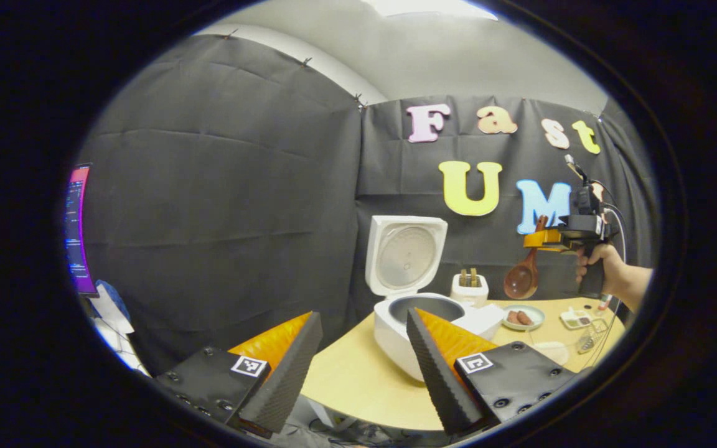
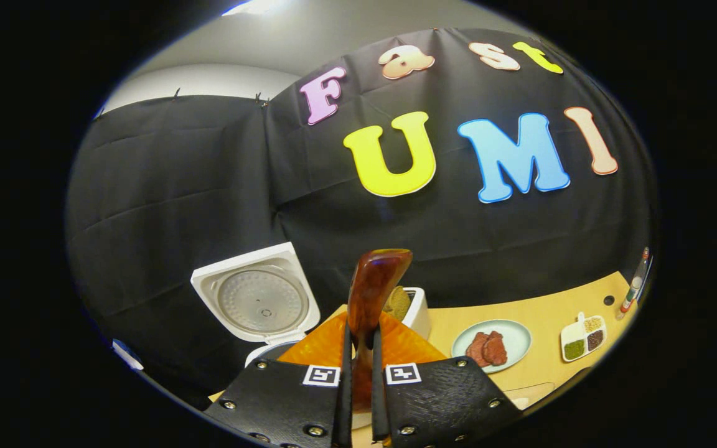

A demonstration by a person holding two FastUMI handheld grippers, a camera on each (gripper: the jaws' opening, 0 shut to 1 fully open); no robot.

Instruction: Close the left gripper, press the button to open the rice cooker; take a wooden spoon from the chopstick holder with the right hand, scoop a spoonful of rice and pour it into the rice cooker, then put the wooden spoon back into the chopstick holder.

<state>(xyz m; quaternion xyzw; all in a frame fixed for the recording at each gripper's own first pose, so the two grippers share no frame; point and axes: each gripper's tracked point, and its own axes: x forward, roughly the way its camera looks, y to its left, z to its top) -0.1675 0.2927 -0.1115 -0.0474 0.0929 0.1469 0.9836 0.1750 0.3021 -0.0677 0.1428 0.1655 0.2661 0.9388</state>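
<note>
Right gripper view, nearest first: the right tool (image 2: 358,379) is clenched on the handle of the wooden spoon (image 2: 371,292), both fingers pressing it, and the handle end stands up and forward out of the grip. Just past that tool the white chopstick holder (image 2: 417,311) sits on the surface (image 2: 545,317), with the open rice cooker (image 2: 259,305) off to its left, lid raised.

Left gripper view shows the left tool (image 1: 361,358) released, its fingers well apart and holding nothing, near the cooker (image 1: 405,311). Farther off, the right tool (image 1: 551,238) hangs above the surface with the spoon (image 1: 523,274) dangling bowl-down, long axis nearly upright, clear of the holder (image 1: 469,287) that stands below and toward the cooker.

The rice supply is not clear to me; judging by the task, scooping comes next, so the bowl must swing down to wherever the rice sits.
</note>
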